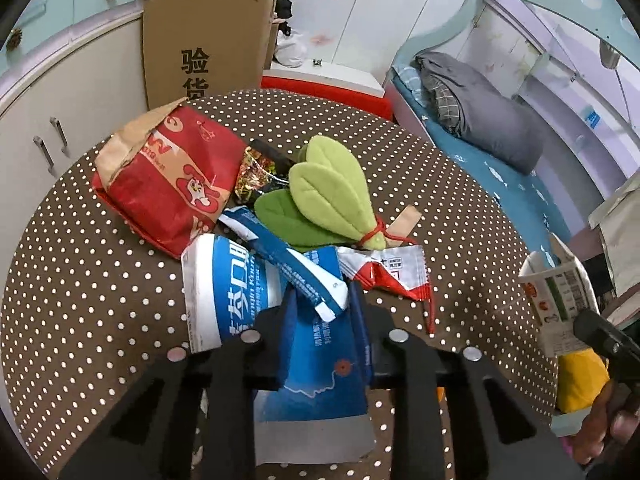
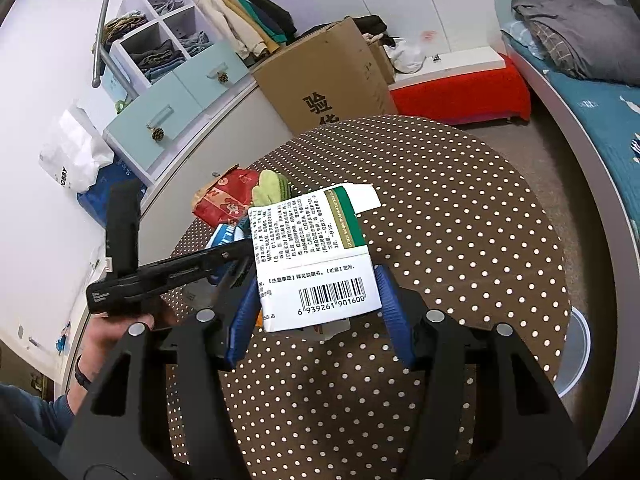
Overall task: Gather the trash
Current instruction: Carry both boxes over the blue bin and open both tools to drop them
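Observation:
My left gripper [image 1: 320,312] is shut on a blue and white wrapper [image 1: 320,376] just above the dotted table [image 1: 100,300]. In front of it lie a blue and white packet [image 1: 224,284], a red and white sachet [image 1: 384,272], a red paper bag [image 1: 168,176] and a green felt leaf bunch [image 1: 324,196]. My right gripper [image 2: 316,280] is shut on a flattened white medicine box [image 2: 312,252] with a barcode, held above the table [image 2: 460,240]. The box also shows in the left wrist view [image 1: 560,296].
A shiny foil wrapper [image 1: 256,172] lies between the bag and the leaves. A tall cardboard box [image 1: 200,44] stands behind the table. A bed [image 1: 500,168] with a grey quilt is at the right. White cabinets [image 1: 60,120] run along the left.

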Tool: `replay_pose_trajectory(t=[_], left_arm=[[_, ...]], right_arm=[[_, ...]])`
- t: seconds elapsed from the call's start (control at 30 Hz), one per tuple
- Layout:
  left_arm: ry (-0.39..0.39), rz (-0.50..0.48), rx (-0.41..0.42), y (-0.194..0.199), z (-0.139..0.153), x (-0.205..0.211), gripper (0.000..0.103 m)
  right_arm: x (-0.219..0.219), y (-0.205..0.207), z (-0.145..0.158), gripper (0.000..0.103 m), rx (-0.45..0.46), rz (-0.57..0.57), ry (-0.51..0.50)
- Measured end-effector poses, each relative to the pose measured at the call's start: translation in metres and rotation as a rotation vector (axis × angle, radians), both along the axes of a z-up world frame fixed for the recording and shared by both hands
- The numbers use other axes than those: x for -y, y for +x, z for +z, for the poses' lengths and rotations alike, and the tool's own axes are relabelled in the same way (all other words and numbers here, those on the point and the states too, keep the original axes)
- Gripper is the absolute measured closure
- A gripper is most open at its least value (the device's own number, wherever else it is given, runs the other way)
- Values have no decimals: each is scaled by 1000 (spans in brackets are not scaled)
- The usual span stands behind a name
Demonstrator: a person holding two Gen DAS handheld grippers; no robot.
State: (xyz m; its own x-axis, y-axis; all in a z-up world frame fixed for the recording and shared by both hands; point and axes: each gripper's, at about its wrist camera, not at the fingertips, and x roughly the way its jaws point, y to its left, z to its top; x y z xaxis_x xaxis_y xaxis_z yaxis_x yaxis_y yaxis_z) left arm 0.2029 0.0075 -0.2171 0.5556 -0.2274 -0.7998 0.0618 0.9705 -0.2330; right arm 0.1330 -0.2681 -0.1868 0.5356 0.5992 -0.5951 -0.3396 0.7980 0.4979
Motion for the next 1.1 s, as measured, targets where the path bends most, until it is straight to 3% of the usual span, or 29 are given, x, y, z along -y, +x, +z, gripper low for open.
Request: replay_pose_trajectory(t=[0.1, 0.17, 0.33, 0.4, 0.47, 0.5, 0.67, 0.9, 1.1], left_arm=[[-12, -15, 1, -7, 1, -2, 70], [-26, 0, 5, -9, 2, -4, 39], [-63, 91, 4, 0, 2, -13, 37], [-54, 115, -2, 7, 1, -12, 39], [-58, 135, -9, 13, 0, -13, 66], [-56, 142, -15, 16, -2, -13, 74], [-88, 150, -3, 15, -3, -21, 92], [-76, 119, 31, -5, 3, -20, 95], [-60, 102, 108, -30, 26, -19, 95]], right_arm=[[1, -1, -1, 48, -1, 0, -1], [1, -1, -1, 47, 0, -1, -4], [2, -2, 0, 47, 4, 3, -7], [2, -1, 1, 47, 3, 3, -10], [2, -1, 1, 47, 2, 1, -11], [2, -1, 1, 47, 2, 0, -10], [1, 0, 2, 47, -3, -5, -12], [5, -1, 1, 47, -3, -11, -5], [15, -1, 8, 47, 17, -30, 11]])
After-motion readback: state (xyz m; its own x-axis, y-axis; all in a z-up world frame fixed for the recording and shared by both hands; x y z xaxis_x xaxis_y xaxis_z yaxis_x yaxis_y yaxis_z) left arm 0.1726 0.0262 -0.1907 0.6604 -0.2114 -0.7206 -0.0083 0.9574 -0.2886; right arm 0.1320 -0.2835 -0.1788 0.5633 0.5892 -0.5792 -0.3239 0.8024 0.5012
